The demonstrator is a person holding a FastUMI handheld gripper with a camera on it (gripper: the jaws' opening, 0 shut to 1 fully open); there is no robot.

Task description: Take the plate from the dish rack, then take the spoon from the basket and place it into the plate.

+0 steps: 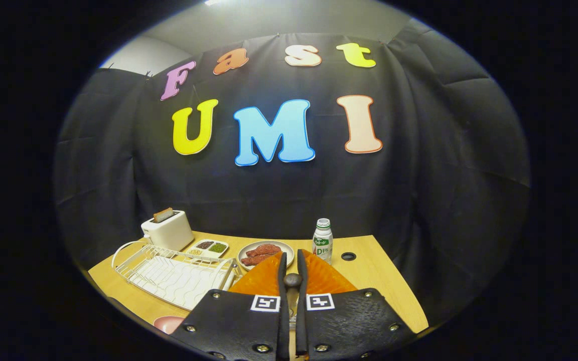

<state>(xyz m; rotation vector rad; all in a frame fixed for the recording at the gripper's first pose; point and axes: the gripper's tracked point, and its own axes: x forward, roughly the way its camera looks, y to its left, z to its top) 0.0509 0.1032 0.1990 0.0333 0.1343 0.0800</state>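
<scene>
Spoon's dark rounded end (292, 280) sits pinched between the nearly closed black tongs (292, 268), handle pointing back, above an orange ribbed plate (261, 281).

My two black fingers (292, 268) stand nearly closed, pressed on the slim handle of a dark metal spoon (292, 280); its rounded part shows in the narrow gap between them, held above the table. Directly beneath and just ahead of my fingertips lies the orange ribbed round plate (264, 281), flat on the light wooden table (374, 281), partly hidden behind my fingers. To the left of the plate sits the white wire dish rack (168, 273), its slots vacant, touching or just beside the plate's edge; I cannot tell which.
</scene>
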